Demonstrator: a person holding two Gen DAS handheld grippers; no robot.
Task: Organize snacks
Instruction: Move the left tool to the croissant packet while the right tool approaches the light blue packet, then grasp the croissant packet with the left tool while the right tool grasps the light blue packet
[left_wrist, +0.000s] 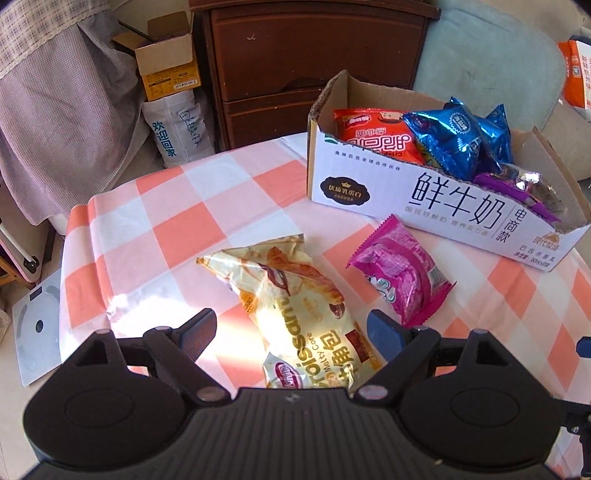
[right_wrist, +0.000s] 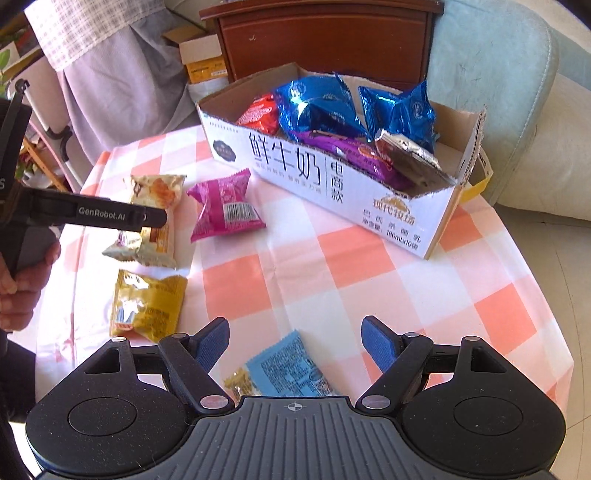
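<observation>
A: Your left gripper (left_wrist: 291, 334) – jaws apart, nothing clamped. The cream-and-gold plastic croissant packet (left_wrist: 295, 310) lies flat between the two blue pads, but the pads aren't pressing it.

B: Long axis?

A: In the left wrist view it runs from upper left, sealed end w/ the pastry print, down toward the gripper body at lower right. Near end sits under the camera housing, so that end is hidden.

B: Right gripper (right_wrist: 293, 343)?

A: Also apart, holding nothing. A light-blue foil snack packet (right_wrist: 288, 369) lies on the cloth between and just below your fingers, no contact visible. Long axis approx. diagonal, top corner toward upper right; lower part cut off by the housing.

B: Other loose items?

A: Magenta crinkled plastic snack packet (left_wrist: 400, 273), near the box front, apart from the croissant packet. Long axis diagonal, upper left to lower right. In the right wrist view a yellow-gold foil packet (right_wrist: 147, 304) lies flat near the table's left edge, just below the croissant packet.

B: Box?

A: White cardboard milk carton box w/ cut-down front (left_wrist: 406, 184) sits at the far side of the pink-and-white checked tablecloth (left_wrist: 177, 229). Inside: a red packet (left_wrist: 376, 136), blue foil packets (left_wrist: 454, 144), a purple packet (left_wrist: 513, 192), and a silver one (right_wrist: 413, 162).

B: Your hand?

A: Left hand (right_wrist: 22, 273) at the frame edge, gripping the left tool's handle.
</observation>
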